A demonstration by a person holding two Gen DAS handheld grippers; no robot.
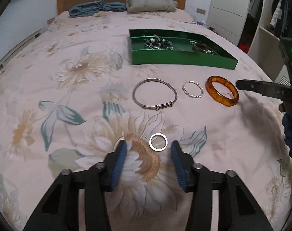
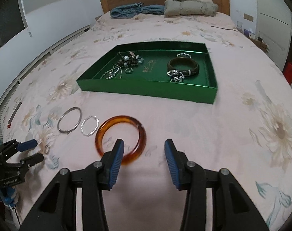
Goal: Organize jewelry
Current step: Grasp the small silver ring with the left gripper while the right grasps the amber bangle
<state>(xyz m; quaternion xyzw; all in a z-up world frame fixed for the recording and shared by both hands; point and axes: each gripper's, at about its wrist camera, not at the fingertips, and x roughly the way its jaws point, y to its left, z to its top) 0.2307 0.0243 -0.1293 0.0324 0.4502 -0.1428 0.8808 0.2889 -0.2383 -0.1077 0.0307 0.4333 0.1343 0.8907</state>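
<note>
The left gripper (image 1: 148, 148) was held apart, a small silver ring (image 1: 158, 142) just ahead between its tips. The right gripper (image 2: 144, 146), likewise apart, straddled the amber bangle (image 2: 120, 140); closing seemed next, then transfer to the green tray (image 2: 146, 92).

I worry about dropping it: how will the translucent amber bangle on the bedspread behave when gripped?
The translucent amber bangle looks thick, rigid and glossy, so it should keep its shape but may slip between the pads. The right gripper is open, one finger over its rim. Set on edge, it could roll; the soft floral bedspread would probably cushion a drop.
</note>
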